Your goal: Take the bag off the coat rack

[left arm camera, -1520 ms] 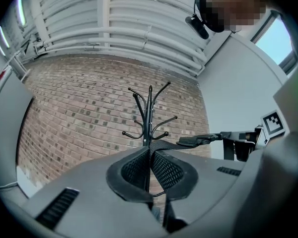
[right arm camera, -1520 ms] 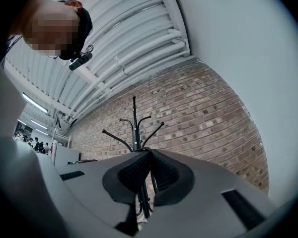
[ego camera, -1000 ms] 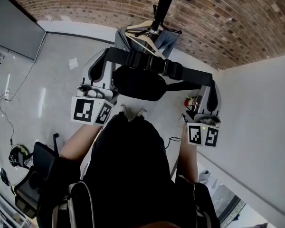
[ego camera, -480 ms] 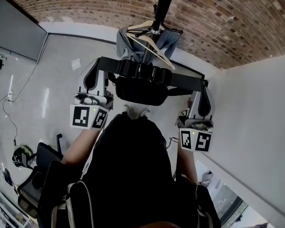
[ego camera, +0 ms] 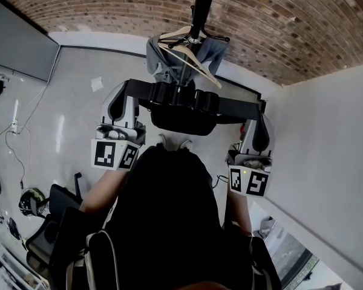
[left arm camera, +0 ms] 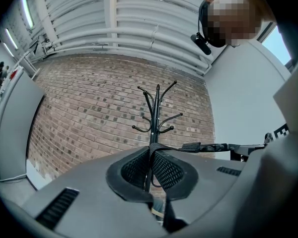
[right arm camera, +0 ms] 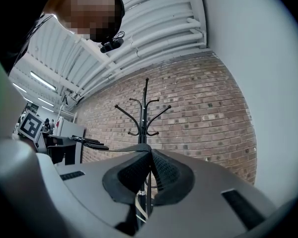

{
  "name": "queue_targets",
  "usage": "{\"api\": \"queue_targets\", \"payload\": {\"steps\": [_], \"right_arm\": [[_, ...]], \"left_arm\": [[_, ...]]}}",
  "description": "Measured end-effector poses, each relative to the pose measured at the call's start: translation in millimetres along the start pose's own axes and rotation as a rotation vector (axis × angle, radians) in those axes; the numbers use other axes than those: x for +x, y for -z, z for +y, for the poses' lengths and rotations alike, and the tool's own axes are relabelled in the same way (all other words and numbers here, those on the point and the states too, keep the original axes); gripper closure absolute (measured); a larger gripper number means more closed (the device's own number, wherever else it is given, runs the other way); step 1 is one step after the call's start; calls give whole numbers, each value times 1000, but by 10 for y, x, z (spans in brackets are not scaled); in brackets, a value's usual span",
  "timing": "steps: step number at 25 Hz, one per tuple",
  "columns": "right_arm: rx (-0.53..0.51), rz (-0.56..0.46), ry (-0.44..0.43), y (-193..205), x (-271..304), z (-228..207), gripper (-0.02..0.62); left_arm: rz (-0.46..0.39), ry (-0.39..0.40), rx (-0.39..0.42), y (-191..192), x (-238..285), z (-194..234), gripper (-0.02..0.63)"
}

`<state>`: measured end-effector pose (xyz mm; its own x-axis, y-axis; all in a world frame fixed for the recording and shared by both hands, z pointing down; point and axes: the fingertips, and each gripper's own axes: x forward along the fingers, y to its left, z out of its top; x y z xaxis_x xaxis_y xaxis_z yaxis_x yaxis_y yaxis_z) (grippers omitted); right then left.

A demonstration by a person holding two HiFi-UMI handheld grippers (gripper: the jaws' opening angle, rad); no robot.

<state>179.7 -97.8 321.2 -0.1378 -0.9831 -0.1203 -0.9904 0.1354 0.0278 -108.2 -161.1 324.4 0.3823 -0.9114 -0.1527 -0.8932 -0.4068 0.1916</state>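
Observation:
A black bag [ego camera: 183,121] hangs by its wide black strap [ego camera: 181,95], stretched between my two grippers in front of the black coat rack [ego camera: 201,5]. My left gripper [ego camera: 124,93] is shut on the strap's left end and my right gripper [ego camera: 261,110] on its right end. In the left gripper view the pads [left arm camera: 165,171] pinch the strap [left arm camera: 203,146], which runs off to the right, with the coat rack [left arm camera: 156,113] beyond. In the right gripper view the jaws are likewise shut on the strap [right arm camera: 114,149], which leads left, before the coat rack [right arm camera: 145,113].
A wooden hanger [ego camera: 193,65] with a grey-blue garment [ego camera: 160,56] hangs on the rack just behind the bag. Behind it is a brick wall [ego camera: 290,29], with a white wall [ego camera: 333,150] to the right. Cables and an office chair [ego camera: 48,222] are on the floor at left.
Both grippers and the bag have shifted slightly toward the person. The strap, slanted before, now lies nearly level. Both grips are unchanged.

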Motion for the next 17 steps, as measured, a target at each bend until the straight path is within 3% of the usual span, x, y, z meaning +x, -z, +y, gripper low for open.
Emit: {"api": "queue_targets", "payload": {"steps": [17], "right_arm": [[4,-35,6,-88,-34,-81,574]], "left_arm": [[15,29,-1,-28,114,-86,583]]}}
